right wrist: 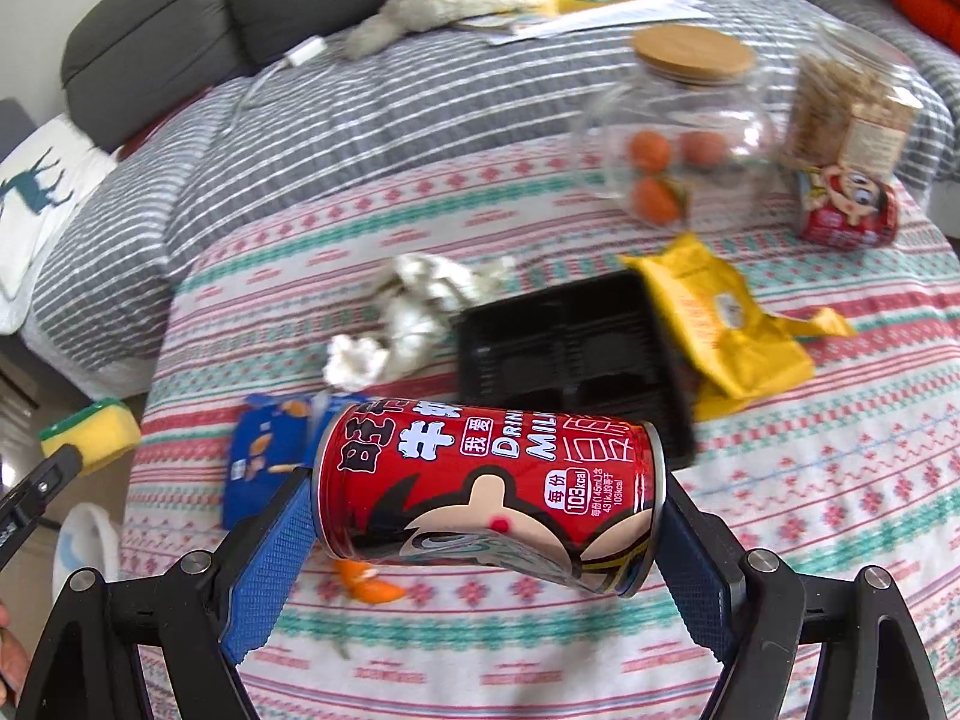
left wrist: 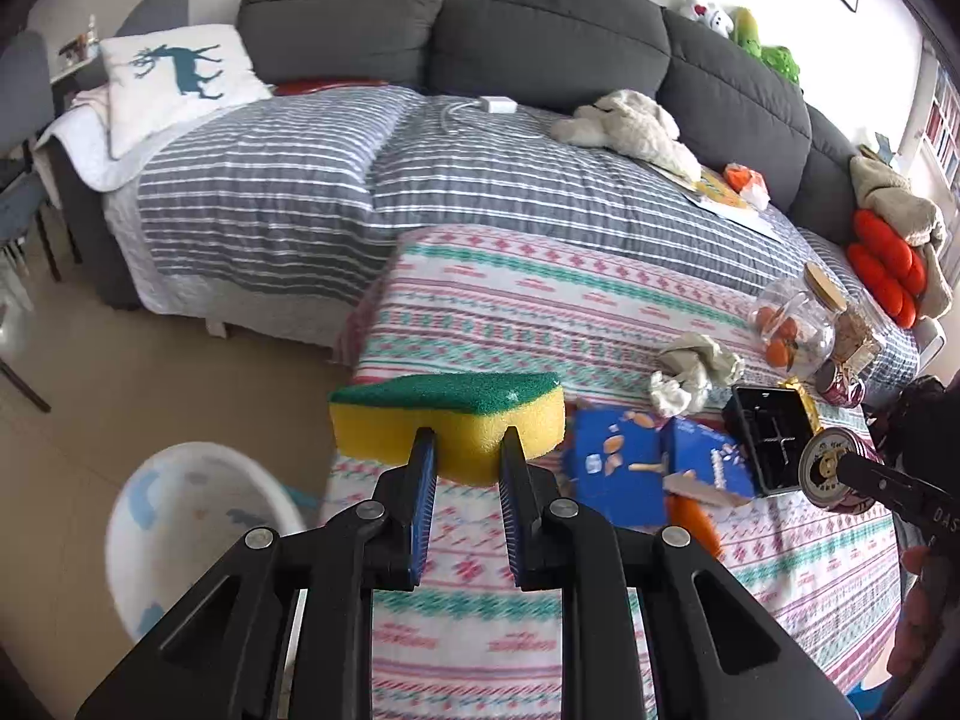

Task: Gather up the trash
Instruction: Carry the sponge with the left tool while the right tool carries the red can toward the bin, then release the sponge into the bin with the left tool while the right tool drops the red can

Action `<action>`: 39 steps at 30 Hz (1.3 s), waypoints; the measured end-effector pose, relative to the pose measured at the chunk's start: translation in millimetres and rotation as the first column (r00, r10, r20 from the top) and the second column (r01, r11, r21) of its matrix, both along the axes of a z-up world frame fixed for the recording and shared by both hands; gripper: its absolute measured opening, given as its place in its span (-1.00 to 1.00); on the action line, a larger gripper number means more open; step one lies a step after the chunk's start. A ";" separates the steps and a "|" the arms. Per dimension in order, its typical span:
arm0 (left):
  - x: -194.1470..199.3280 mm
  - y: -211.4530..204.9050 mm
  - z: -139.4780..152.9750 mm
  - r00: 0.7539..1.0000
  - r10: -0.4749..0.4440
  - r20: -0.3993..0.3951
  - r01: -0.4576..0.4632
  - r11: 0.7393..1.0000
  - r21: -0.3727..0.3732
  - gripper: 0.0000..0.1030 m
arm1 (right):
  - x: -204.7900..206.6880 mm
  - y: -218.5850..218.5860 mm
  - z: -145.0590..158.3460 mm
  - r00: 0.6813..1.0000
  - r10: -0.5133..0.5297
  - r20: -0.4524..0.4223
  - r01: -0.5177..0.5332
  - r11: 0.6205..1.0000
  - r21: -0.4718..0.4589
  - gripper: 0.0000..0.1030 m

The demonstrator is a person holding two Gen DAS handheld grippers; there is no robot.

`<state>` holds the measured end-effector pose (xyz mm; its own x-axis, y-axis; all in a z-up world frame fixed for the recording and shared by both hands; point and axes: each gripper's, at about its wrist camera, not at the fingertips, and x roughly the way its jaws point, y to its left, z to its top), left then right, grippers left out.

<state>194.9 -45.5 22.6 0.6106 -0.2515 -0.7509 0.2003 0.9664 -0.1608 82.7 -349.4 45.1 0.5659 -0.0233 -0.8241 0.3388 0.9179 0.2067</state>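
We cannot read the blurred print on the blue packet or the yellow wrapper. The black tray hides partly behind the red can.

**Bright daylight, soft edges, some motion blur**

You had even daylight, brightest toward the right of the left wrist view. Shadows stayed faint. The fisheye bent the sofa and darkened the corners. In the right wrist view the red can read sharp while the glass jar and crumpled tissue smeared with blur.
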 end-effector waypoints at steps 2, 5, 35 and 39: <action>-3.9 17.7 0.8 1.000 0.015 0.000 -0.015 1.000 0.004 -0.59 | 4.0 13.1 -0.7 1.000 0.020 -0.003 -0.020 1.000 -0.005 0.70; -9.6 44.5 -2.4 0.999 0.038 -0.008 -0.038 0.999 0.014 -0.59 | 11.1 35.6 -3.5 0.998 0.056 -0.010 -0.056 0.998 -0.012 0.70; -26.0 219.1 -64.7 0.945 0.258 -0.201 -0.230 0.961 0.152 0.54 | 64.4 235.8 -49.5 0.915 0.396 -0.084 -0.392 0.918 0.051 0.70; -38.2 241.3 -75.6 0.932 0.286 -0.225 -0.249 0.952 0.178 0.60 | 69.1 266.4 -57.1 0.885 0.456 -0.089 -0.451 0.890 0.075 0.70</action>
<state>156.8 195.8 -53.0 0.4324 0.0177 -0.9015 -0.0964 0.9950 -0.0267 151.8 -83.0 -12.1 0.4180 0.2588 -0.8708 -0.0901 0.9657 0.2437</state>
